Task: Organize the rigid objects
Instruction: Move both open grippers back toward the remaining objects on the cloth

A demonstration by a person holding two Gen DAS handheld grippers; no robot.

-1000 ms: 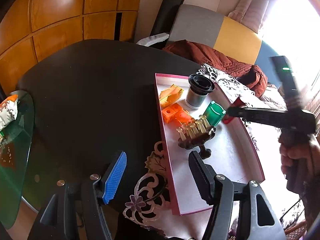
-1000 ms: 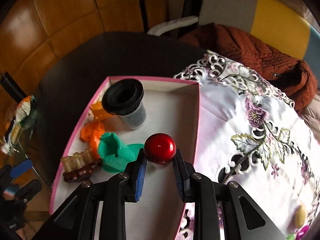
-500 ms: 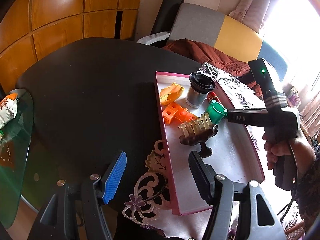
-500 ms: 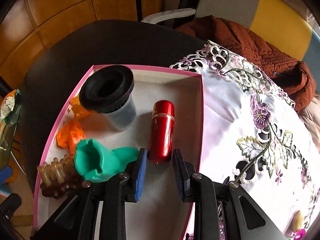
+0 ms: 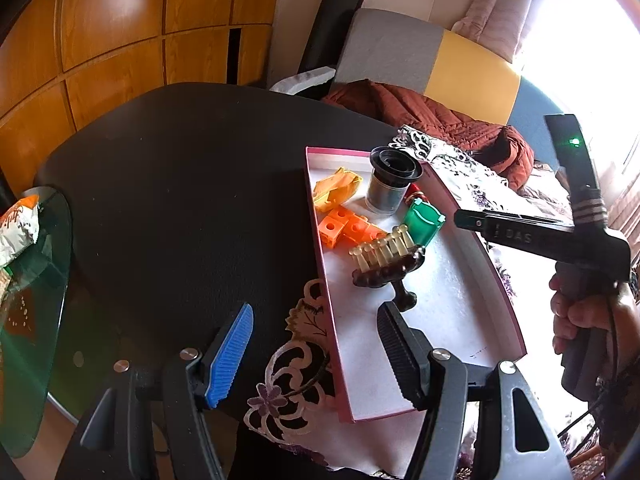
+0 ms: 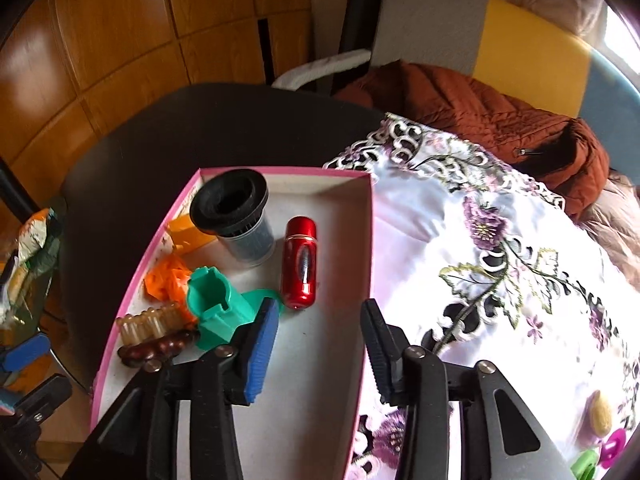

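Observation:
A pink-rimmed box (image 6: 370, 240) with a white floor holds several things. A red metal cylinder (image 6: 300, 266) lies flat beside a black-capped cup (image 6: 234, 216). Near them are a green plastic piece (image 6: 214, 304), orange blocks (image 6: 166, 276) and a brown-handled brush (image 6: 152, 336). My right gripper (image 6: 320, 312) hovers just short of the cylinder; its jaws are opening and nothing is between them. In the left wrist view the cylinder (image 5: 414, 192) peeks out behind the cup (image 5: 394, 186). My left gripper (image 5: 316, 316) stands open and empty over the box's near left rim (image 5: 320, 264).
A floral tablecloth (image 6: 500, 260) lies under the box on the black table (image 5: 180, 200). A brown jacket (image 6: 480, 120) sits behind on a chair. Small loose pieces (image 6: 600, 416) lie at the cloth's right. A glass side table with a snack bag (image 5: 18, 224) stands at the left.
The right gripper laid the upright red cylinder down flat in the box, let go of it and drew back a little. The left gripper has not moved.

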